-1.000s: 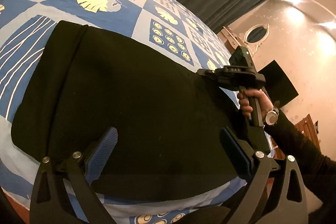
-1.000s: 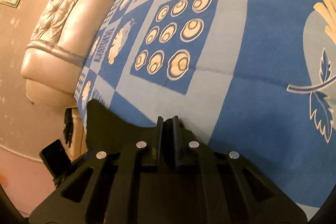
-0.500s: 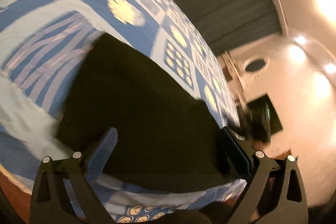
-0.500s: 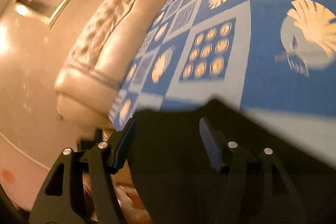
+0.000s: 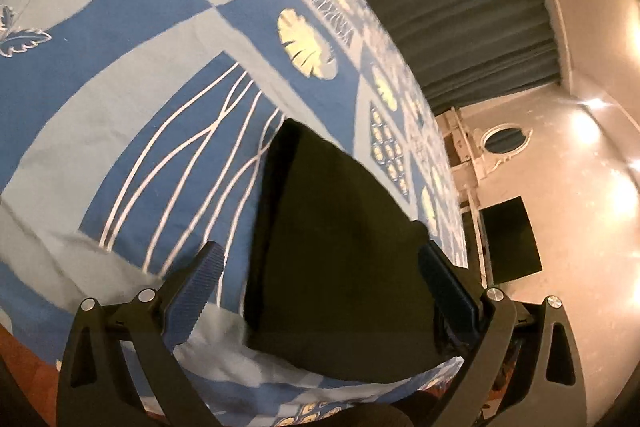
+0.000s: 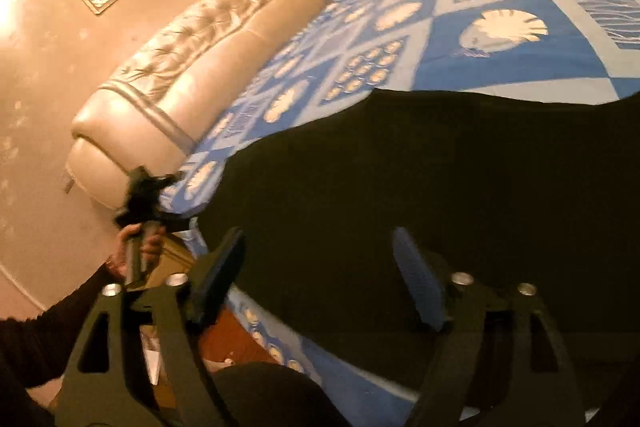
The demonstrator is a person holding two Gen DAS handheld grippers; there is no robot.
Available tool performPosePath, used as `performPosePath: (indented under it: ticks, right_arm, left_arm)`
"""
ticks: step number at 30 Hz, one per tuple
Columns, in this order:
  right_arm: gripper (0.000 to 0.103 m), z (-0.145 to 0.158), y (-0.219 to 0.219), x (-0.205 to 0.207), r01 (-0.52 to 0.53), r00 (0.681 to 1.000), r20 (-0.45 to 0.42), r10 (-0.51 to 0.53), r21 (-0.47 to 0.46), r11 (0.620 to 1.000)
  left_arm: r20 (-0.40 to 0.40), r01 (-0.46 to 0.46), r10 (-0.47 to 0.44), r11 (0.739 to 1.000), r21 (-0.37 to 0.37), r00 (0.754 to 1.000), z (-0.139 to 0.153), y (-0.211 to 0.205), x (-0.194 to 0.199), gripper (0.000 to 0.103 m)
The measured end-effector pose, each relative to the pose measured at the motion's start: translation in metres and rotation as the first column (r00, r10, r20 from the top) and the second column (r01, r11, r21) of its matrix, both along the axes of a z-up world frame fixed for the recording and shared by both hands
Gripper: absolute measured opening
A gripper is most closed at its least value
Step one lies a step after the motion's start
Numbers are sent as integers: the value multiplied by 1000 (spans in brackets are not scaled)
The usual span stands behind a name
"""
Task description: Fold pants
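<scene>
While the bedspread (image 5: 168, 75) fills most of both views, blue and patterned with shells and leaves, I read the black pants (image 5: 344, 259) as lying flat on it near the bed's close edge, folded into a compact dark block with a clean straight side. Compared with a second ago, when my right gripper (image 6: 320, 275) was pinched together on a corner of the cloth, its jaws have just been opening and now stand wide apart over the pants, nothing pressed between the pads; I judge that corner released and this fold laid down. My left gripper (image 5: 324, 291) also stands apart, as it did earlier, framing the pants without touching them, and its view has swung so the garment now sits lower and narrower in frame. From the right view I see the left hand (image 6: 138, 247) holding its tool off the bed's corner, near the tufted headboard (image 6: 192, 59). Both tools being free, I would judge the next step to be another fold or a smoothing pass
</scene>
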State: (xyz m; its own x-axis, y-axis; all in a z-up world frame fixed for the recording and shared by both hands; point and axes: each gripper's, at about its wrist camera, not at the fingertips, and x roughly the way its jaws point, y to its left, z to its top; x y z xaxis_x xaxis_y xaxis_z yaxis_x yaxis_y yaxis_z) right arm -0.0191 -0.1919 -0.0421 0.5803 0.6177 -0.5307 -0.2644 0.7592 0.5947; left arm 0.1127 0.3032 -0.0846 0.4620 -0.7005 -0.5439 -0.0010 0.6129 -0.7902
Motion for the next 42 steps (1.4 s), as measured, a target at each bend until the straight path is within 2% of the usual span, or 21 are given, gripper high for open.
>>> performPosePath:
  ticks: [7,10,16,19,20,21,23,29,32,38,42]
  right_arm:
    - [81,-8,6,-5,-24,999,-20,25,50,998]
    - [81,-9,7,-6,-32,999,-14,33,67,997]
    - [81,-12,4,-7,-27,999,-17,29,106,994]
    - [81,-12,2,-8,-23,999,-20,25,123,992]
    - [81,-13,2,-8,-21,1000,-20,24,127,992]
    - [81,-13,2,-8,-19,1000,-22,22,131,991]
    - [81,-14,0,-6,-16,1000,-23,20,137,990]
    - [81,-15,-2,-6,-7,1000,-19,10,151,988]
    - [81,-16,-3,-7,-4,1000,-15,6,157,988]
    - [81,-15,-6,-8,10,1000,-9,-9,169,986]
    - [81,-13,-10,-11,31,1000,1,-31,175,984]
  left_arm:
    - [-22,98,-98,995,-2,995,-9,-17,21,97]
    - [-17,129,-130,991,-42,991,-8,-22,25,97]
    - [-15,134,-135,988,-74,991,-11,-23,28,96]
    - [-10,156,-157,987,-43,988,-9,-27,27,94]
    - [-12,166,-166,986,-25,986,-10,-30,28,84]
    - [-17,180,-179,984,2,984,-10,-32,28,57]
    - [-79,206,-202,977,51,976,-19,-37,30,31]
    - [-84,163,-163,987,-12,983,-22,-31,28,30]
    - [-66,121,-126,990,-75,990,-14,-28,24,30]
    - [15,109,-108,988,-111,994,33,-47,19,30]
    - [67,115,-109,988,-99,992,66,-73,17,28]
